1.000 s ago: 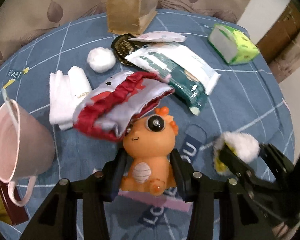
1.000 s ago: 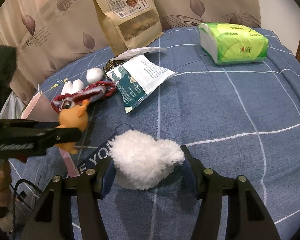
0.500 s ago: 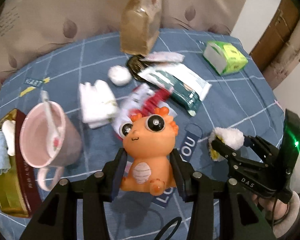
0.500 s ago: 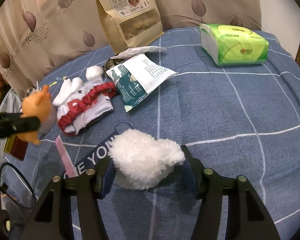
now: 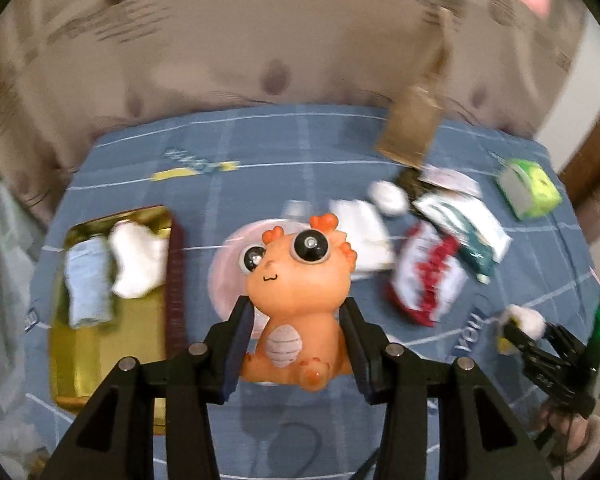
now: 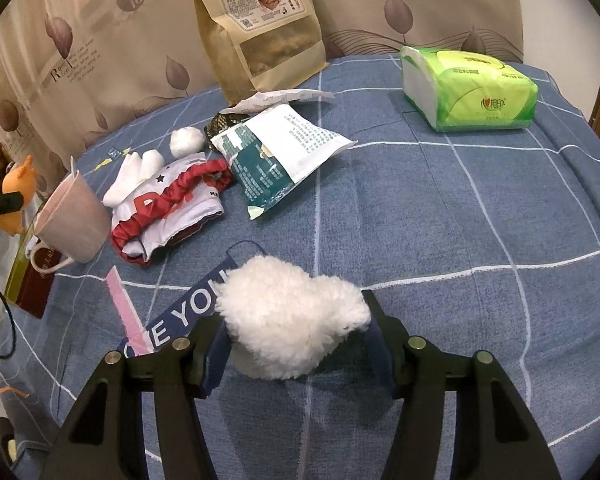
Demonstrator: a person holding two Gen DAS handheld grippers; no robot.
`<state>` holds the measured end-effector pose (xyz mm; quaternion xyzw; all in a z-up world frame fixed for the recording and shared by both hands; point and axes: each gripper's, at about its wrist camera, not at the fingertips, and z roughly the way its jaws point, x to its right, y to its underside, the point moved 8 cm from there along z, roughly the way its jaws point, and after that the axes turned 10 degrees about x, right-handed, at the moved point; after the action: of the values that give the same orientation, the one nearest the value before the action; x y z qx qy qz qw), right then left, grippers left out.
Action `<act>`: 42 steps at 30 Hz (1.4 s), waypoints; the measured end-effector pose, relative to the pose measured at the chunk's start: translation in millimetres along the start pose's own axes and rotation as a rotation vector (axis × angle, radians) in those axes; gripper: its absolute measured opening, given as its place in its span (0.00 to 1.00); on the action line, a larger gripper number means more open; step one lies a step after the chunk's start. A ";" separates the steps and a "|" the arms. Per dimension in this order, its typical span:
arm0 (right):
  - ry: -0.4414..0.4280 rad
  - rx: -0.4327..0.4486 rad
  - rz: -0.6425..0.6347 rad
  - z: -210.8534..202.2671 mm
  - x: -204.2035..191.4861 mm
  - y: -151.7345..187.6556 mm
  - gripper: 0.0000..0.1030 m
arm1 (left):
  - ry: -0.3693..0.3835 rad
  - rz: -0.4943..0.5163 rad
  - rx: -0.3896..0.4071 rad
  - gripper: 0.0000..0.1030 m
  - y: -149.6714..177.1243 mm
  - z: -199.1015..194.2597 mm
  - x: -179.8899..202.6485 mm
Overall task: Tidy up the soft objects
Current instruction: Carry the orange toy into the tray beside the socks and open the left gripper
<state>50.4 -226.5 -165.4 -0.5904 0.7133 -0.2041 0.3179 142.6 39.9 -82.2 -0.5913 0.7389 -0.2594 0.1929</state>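
Blue checked tablecloth [image 6: 440, 208] | left gripper [image 5: 296, 342] clamps orange dragon toy [image 5: 296, 292] above pink cup [image 5: 224, 276]; right gripper [image 6: 296, 344] clamps white fluffy plush [image 6: 288, 320]

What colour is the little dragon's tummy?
The dragon is orange, and its tummy patch is pale grey-pink with stripes. The left wrist view shows it best.

We lift left tongs [image 5: 296, 316] with orange dragon toy [image 5: 298, 300] up and leftward, away from red-and-white cloth [image 5: 428, 280]. Toy now over pink cup [image 5: 228, 264]. Gold tray [image 5: 76, 344] enters left wrist view. In right wrist view, toy [image 6: 18, 196] slides to far left edge, uncovering cup [image 6: 74, 220].
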 end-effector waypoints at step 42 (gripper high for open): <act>0.056 -0.020 -0.045 4.8 -4.5 8.0 0.55 | -0.395 -0.234 -0.160 0.44 90.9 43.8 -252.1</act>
<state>48.5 -219.9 -173.2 -0.6032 0.7106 -0.2206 0.2872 155.3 293.7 -177.9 -0.7254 0.6316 -0.0999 0.2548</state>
